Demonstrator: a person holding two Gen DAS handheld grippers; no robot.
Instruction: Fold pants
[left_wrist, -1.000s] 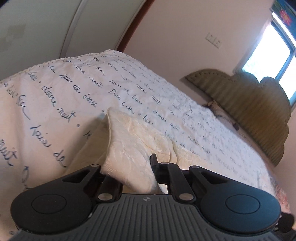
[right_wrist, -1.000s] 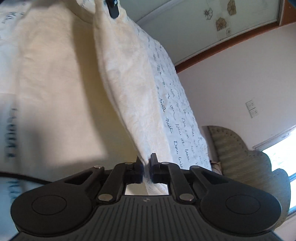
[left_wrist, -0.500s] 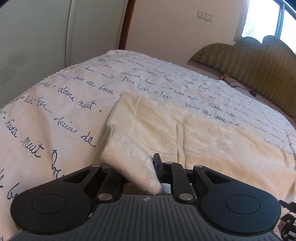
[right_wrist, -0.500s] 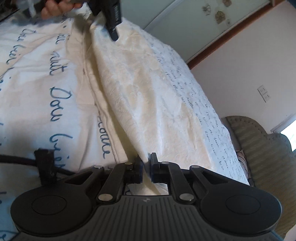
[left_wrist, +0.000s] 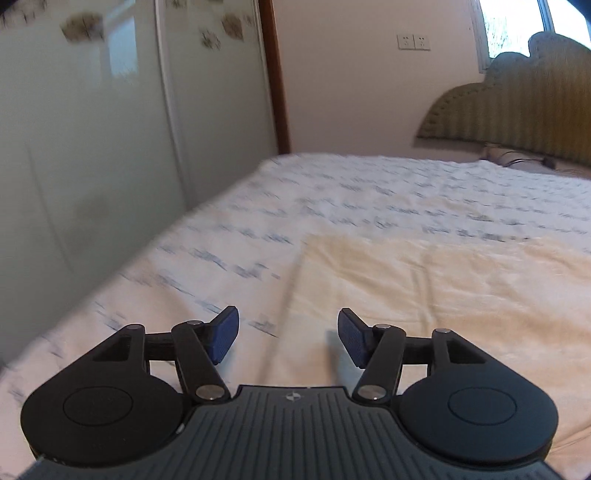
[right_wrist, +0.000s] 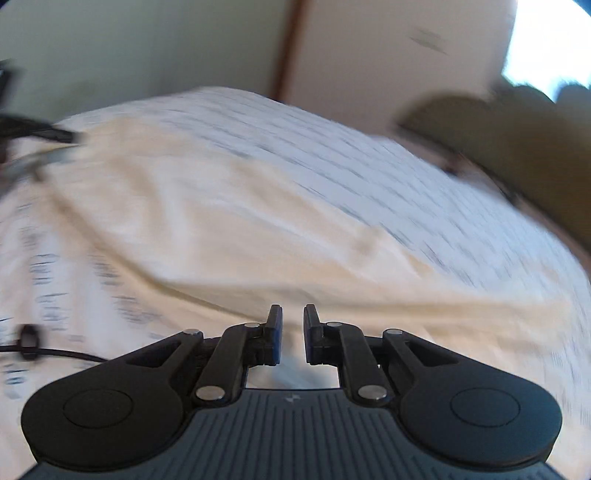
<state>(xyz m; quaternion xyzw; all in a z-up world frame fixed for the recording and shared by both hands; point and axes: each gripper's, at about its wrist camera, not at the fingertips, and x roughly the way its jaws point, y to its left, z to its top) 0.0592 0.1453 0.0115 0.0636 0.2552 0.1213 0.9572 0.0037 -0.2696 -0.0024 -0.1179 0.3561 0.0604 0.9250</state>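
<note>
Left gripper (left_wrist: 288, 338): spread wide, just done opening. Nothing between the blue pads (left_wrist: 223, 338). Hangs low over the bed, pointing a bit down at it.

Right gripper (right_wrist: 293, 336): nearly pressed together, with only a thin crack left between the two dark pads (right_wrist: 275, 332). Pinches nothing. Only cloth far behind that crack.

Cream pants (left_wrist: 443, 288): lying flat on the white bedspread (left_wrist: 369, 192) with blue writing on it. Not held by any tongs. In the left view, spread out ahead and to the right of the open tongs, with one straight edge running away toward the far side of the bed. In the right view, the pants (right_wrist: 221, 221) stretch across the middle of the bedspread (right_wrist: 369, 155), from far left to near right, just past the fingertips. Very blurry there, so no folds or seams to make out.

Behind the bed: a green padded headboard (left_wrist: 517, 122), a plain wall with two sockets (left_wrist: 413, 41), and pale closet doors (left_wrist: 92, 147) on the left. A thin black cable (right_wrist: 55, 352) on the bedspread, left of the right tongs.
</note>
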